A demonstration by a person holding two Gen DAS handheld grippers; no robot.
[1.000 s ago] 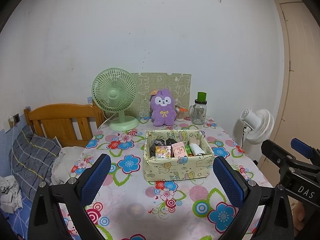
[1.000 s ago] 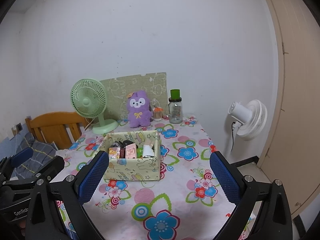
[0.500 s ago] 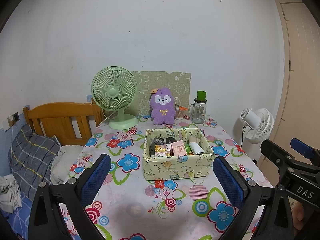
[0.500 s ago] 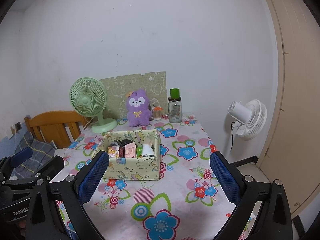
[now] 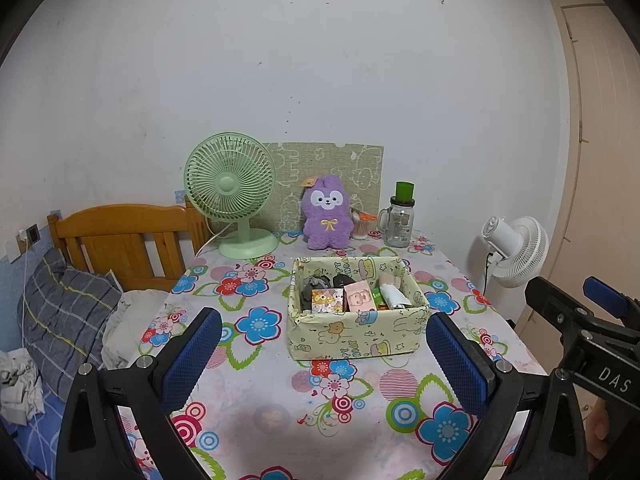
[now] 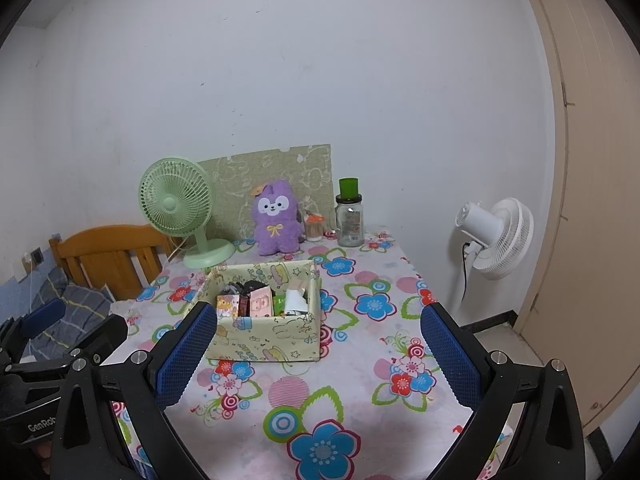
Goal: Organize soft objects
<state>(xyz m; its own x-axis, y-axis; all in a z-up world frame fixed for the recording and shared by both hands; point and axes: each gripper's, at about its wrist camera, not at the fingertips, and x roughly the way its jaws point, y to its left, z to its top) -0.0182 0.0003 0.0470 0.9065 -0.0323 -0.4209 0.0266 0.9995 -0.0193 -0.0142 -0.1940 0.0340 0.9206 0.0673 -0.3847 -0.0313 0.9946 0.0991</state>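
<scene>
A purple plush toy [image 5: 327,213] [image 6: 277,217] sits upright at the back of the flowered table [image 5: 264,384] [image 6: 360,364], against a green patterned board. In front of it stands a pale yellow fabric box [image 5: 356,334] [image 6: 266,338] holding dark socks, small cartons and a white tube. My left gripper [image 5: 320,356] is open, held low over the near table edge, well short of the box. My right gripper [image 6: 318,356] is open too, with its left fingertip in front of the box's near left corner in its view. Nothing is between either pair of fingers.
A green desk fan [image 5: 232,192] stands back left, a glass jar with a green lid [image 5: 400,216] back right, a small cup of sticks beside the plush. A white floor fan [image 6: 496,240] stands right of the table, a wooden bed headboard [image 5: 120,236] and pillow left.
Both views have shifted slightly, with the table contents a little lower in the left wrist view. Both grippers stay open and empty.
</scene>
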